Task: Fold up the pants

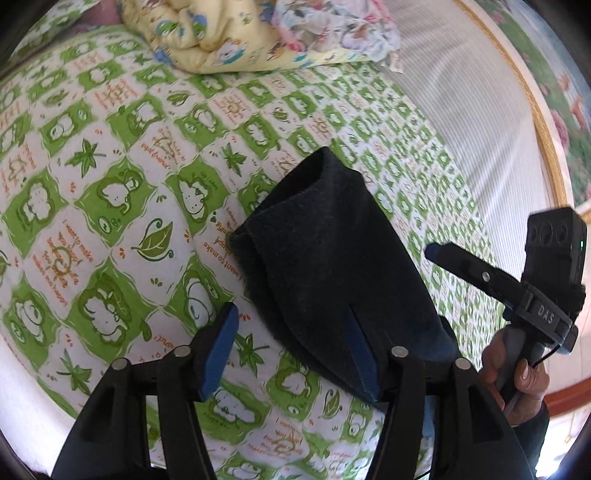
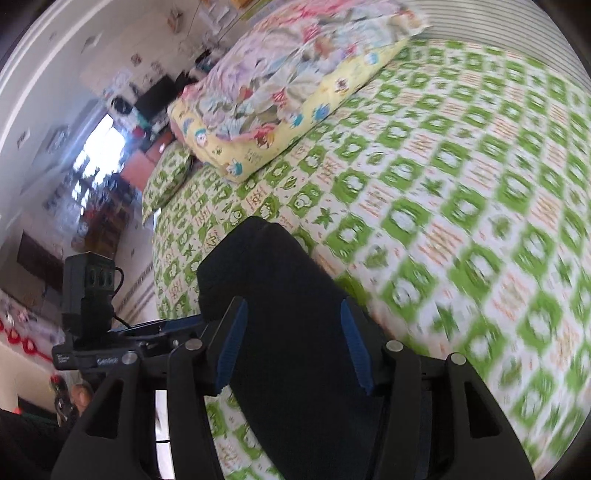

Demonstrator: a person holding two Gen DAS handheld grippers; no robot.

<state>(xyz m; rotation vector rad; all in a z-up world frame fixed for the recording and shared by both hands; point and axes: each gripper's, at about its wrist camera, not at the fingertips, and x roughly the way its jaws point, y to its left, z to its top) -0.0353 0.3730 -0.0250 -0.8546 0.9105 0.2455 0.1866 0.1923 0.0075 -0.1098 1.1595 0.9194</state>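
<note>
The dark navy pants [image 1: 325, 240] lie folded in a thick bundle on the green-and-white patterned bedsheet [image 1: 110, 184]. My left gripper [image 1: 291, 347] is open, its blue pads wide apart just above the bundle's near left edge, holding nothing. My right gripper [image 1: 430, 253] shows in the left wrist view to the right of the pants. In the right wrist view the right gripper [image 2: 291, 339] is open, its fingers either side of the pants [image 2: 280, 295] lying under it. The left gripper's body [image 2: 88, 295] shows at the left there.
A yellow cartoon-print quilt with a floral blanket on it [image 1: 229, 33] is piled at the head of the bed, also in the right wrist view [image 2: 280, 88]. A green-print pillow [image 2: 166, 181] lies beside it. A striped mattress [image 1: 461, 110] and wall [image 1: 554, 92] are on the right.
</note>
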